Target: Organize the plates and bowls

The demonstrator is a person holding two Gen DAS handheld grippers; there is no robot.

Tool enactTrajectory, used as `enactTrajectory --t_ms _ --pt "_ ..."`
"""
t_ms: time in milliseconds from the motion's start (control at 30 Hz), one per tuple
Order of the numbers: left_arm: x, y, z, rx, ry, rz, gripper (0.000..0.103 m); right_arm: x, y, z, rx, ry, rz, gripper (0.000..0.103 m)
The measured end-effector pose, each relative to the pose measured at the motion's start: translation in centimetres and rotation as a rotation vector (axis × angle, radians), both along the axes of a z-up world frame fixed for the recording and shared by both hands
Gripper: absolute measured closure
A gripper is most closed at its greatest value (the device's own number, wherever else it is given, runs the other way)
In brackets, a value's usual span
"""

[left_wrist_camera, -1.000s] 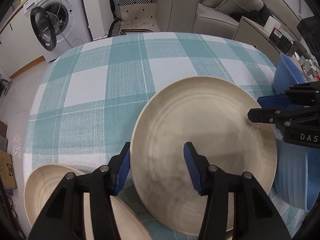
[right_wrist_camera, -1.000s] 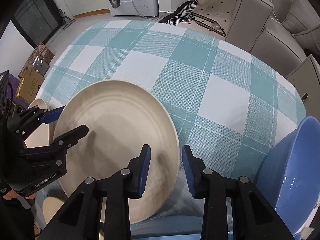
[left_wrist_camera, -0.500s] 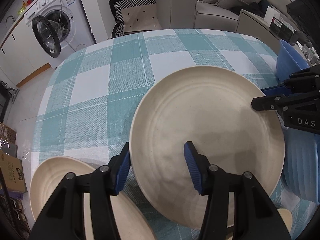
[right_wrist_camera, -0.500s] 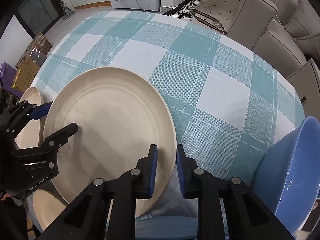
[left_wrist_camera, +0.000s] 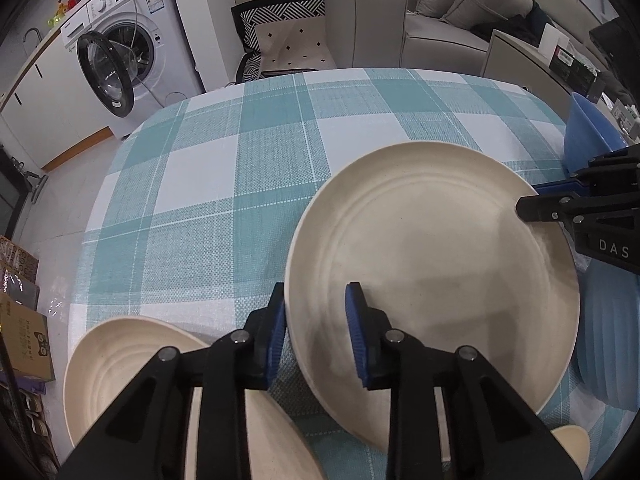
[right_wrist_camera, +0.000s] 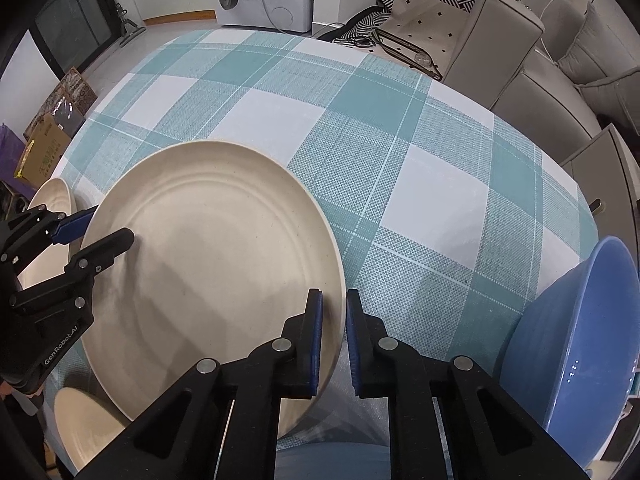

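While the large cream plate (left_wrist_camera: 432, 280) is being held over the table's (left_wrist_camera: 240, 184) near edge, pinched by the closing left gripper (left_wrist_camera: 316, 332) and fully closed right gripper (right_wrist_camera: 332, 336), remaining plates and blue bowls (right_wrist_camera: 580, 360) are still being left unstacked.

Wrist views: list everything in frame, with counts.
large plate: 1, cream, mid-table
smaller dishes: at least 2, cream, near edge
bowls: 2, blue, right of plate
tablecloth: 1, teal-white check, over table
washing machine: 1, white, door open, far left
sofa: 1, grey, beyond table
left claw: 1, black, blue pads, closing on plate's left rim
right claw: 1, same, shut on right rim
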State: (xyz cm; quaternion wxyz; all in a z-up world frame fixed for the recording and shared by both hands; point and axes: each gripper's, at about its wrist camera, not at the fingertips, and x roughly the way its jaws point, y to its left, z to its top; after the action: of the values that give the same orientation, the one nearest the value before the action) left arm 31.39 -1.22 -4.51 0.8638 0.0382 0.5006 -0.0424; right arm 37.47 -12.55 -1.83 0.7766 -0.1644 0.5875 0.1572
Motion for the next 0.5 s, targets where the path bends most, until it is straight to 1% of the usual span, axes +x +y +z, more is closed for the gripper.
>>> enactTrajectory --t_ms 100,267,367,500 --pt "0.38 -0.07 0.0 -0.009 -0.002 0.003 0.076 0.25 -0.44 0.04 0.002 -0.011 -0.014 0.091" --pt "0.32 -0.14 0.02 -0.008 0.007 0.003 0.076 0.43 -0.85 0.1 0.016 0.011 -0.016 0.091" --pt "0.18 0.14 0.01 -0.035 0.026 0.008 0.074 0.51 -1.07 0.02 0.024 0.031 -0.019 0.091" --pt "-0.13 -0.22 0.03 -0.025 0.039 -0.005 0.07 0.56 -0.97 -0.07 0.021 0.038 -0.014 0.091"
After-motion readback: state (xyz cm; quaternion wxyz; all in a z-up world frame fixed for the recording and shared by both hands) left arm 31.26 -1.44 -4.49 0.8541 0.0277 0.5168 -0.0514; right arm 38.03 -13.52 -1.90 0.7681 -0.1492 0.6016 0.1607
